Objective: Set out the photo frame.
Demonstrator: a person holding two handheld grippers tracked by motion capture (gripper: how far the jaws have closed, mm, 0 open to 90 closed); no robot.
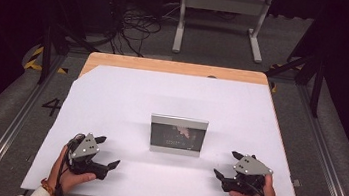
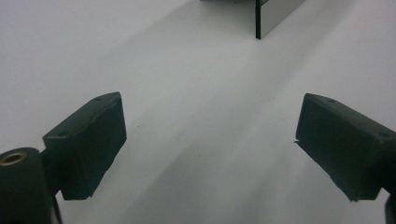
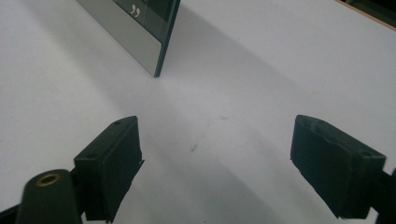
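Note:
A small framed mirror [image 1: 178,135] with a grey border stands upright near the middle of the white table [image 1: 172,98], facing the person. Its corner shows as mirror edge [image 2: 275,14] in the left gripper view and as mirror edge [image 3: 140,32] in the right gripper view. My left gripper [image 1: 107,151] rests at the front left, held by a hand, its jaws wide apart over bare table [image 2: 210,140]. My right gripper [image 1: 228,164] rests at the front right, also open, nothing between its jaws [image 3: 215,158].
A wooden strip [image 1: 176,68] runs along the table's far edge. Beyond it on the floor lie tangled cables [image 1: 131,27] and a white metal stand [image 1: 220,20]. Dark frame legs [image 1: 47,52] stand at both sides.

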